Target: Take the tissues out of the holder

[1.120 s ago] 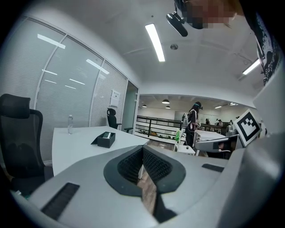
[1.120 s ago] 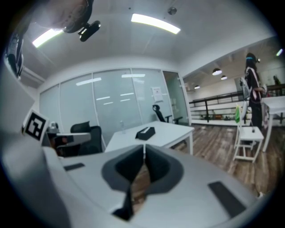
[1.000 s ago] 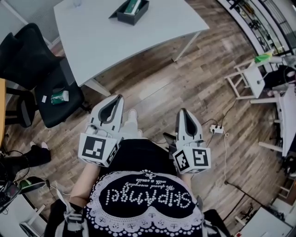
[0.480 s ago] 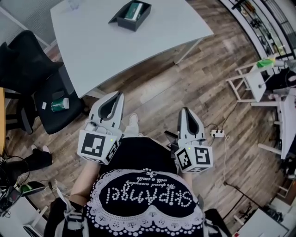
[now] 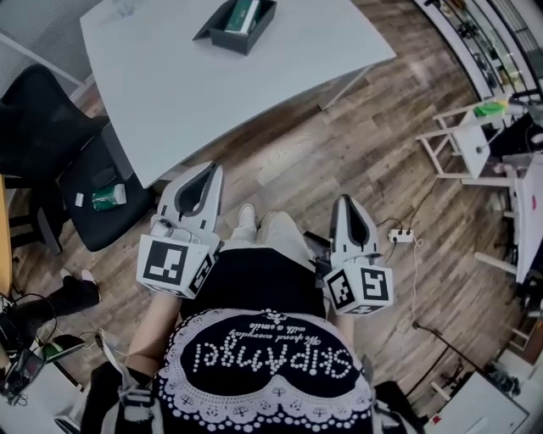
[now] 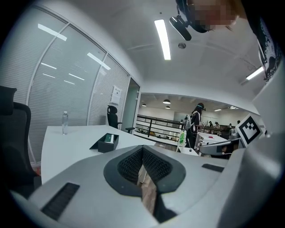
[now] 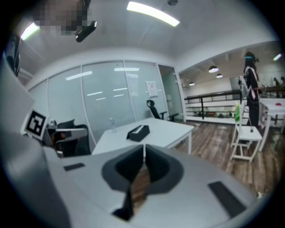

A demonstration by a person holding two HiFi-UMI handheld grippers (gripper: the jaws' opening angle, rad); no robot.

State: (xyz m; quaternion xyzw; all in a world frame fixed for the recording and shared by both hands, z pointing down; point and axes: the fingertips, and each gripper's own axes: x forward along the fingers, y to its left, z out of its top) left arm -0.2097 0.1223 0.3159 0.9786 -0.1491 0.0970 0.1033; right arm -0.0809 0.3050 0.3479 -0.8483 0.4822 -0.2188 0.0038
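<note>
The tissue holder (image 5: 240, 19) is a dark open box with a green-and-white tissue pack inside, standing at the far side of the white table (image 5: 212, 76). It appears small in the left gripper view as the holder (image 6: 107, 142) and in the right gripper view as the holder (image 7: 138, 132). My left gripper (image 5: 212, 168) and right gripper (image 5: 346, 202) hang over the wooden floor, well short of the table and close to the person's body. Both point toward the table. The left gripper (image 6: 142, 150) and right gripper (image 7: 144, 148) have their jaws together with nothing between them.
A black office chair (image 5: 51, 127) stands left of the table with a green packet (image 5: 109, 197) on its seat. A clear bottle (image 6: 65, 123) stands on the table's far end. A power strip (image 5: 400, 236) lies on the floor, and white furniture (image 5: 462, 144) stands at right.
The table and holder have shifted slightly in the head view as the person moves toward them. Both grippers sit a little lower in the frame, still shut.
</note>
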